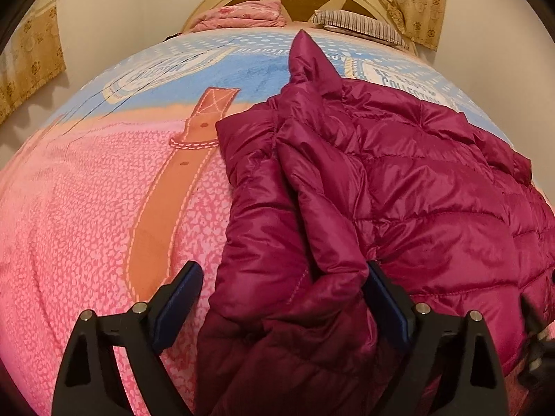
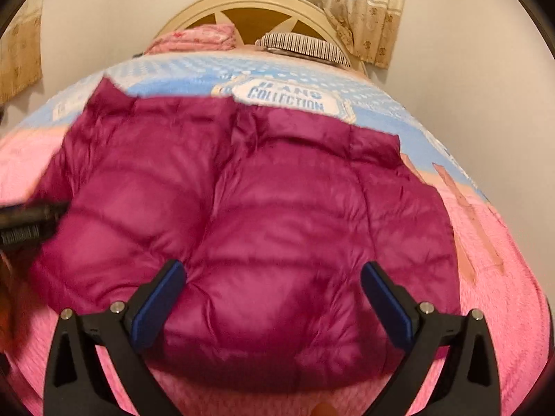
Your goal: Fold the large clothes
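A magenta quilted puffer jacket (image 1: 399, 187) lies on the bed, its sleeve folded across the body and running toward my left gripper (image 1: 282, 282). The left jaws are open wide, with the sleeve end lying between the blue pads (image 1: 177, 308), not pinched. In the right wrist view the jacket (image 2: 263, 228) lies flat and broad. My right gripper (image 2: 274, 277) hovers over its near hem with the jaws open and empty. The left gripper's black body (image 2: 27, 220) shows at the left edge there.
The bed is covered by a pink and blue blanket (image 1: 86, 215) with a printed brown belt (image 1: 163, 201). A folded pink quilt (image 1: 242, 17) and a striped pillow (image 1: 360, 24) lie by the headboard (image 2: 249, 3). Curtains (image 2: 347, 3) hang behind.
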The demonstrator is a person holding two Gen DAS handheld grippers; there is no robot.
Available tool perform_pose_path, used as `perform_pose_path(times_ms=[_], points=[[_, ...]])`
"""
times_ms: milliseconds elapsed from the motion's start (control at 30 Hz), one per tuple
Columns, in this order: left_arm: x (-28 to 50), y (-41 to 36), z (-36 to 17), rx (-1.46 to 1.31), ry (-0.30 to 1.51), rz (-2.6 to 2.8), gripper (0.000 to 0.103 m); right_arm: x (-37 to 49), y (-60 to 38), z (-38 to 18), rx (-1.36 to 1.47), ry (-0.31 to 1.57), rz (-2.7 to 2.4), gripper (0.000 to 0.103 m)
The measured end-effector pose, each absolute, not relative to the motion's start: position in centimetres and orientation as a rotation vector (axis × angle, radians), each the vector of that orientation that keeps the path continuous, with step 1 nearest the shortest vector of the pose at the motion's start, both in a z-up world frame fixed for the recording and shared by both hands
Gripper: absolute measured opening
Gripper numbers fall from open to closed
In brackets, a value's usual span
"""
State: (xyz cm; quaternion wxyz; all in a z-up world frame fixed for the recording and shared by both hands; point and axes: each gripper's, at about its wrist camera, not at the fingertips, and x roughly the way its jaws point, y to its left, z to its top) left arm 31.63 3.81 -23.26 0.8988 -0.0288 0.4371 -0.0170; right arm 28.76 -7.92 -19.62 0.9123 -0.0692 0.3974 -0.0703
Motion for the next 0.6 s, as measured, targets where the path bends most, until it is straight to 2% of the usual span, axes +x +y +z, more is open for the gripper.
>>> perform_pose_path(times_ms=[67, 233, 267, 300, 333, 433, 600], points=[[31.3, 3.2, -23.2, -0.059, 0.903, -0.090, 0.067, 29.0, -7.9, -20.9, -0.159, 0.824, -0.149, 0.103], [30.5, 2.3, -22.9, -0.030, 0.875, -0.104, 0.047, 29.6, -7.8, -21.3, -0.193, 0.827, -0.155, 0.102], [30.4, 2.4, -22.7, -0.038, 0.872, -0.109, 0.037, 29.5, -7.7, -21.4, -0.198, 0.822, -0.157, 0.102], [30.2, 2.5, -22.5, -0.042, 0.865, -0.115, 0.032, 29.5, -7.8, -21.4, -0.195, 0.818, -0.159, 0.102], [30.0, 2.6, -22.2, -0.042, 0.860, -0.128, 0.019, 29.4, -7.8, -21.4, -0.194, 0.816, -0.159, 0.102], [29.2, 2.5, -21.4, -0.035, 0.847, -0.143, 0.013, 29.1, -7.8, -21.3, -0.194, 0.821, -0.162, 0.102], [28.1, 2.9, -19.8, -0.032, 0.806, -0.118, 0.011, 28.8, -7.1, -20.9, -0.219, 0.839, -0.193, 0.102]])
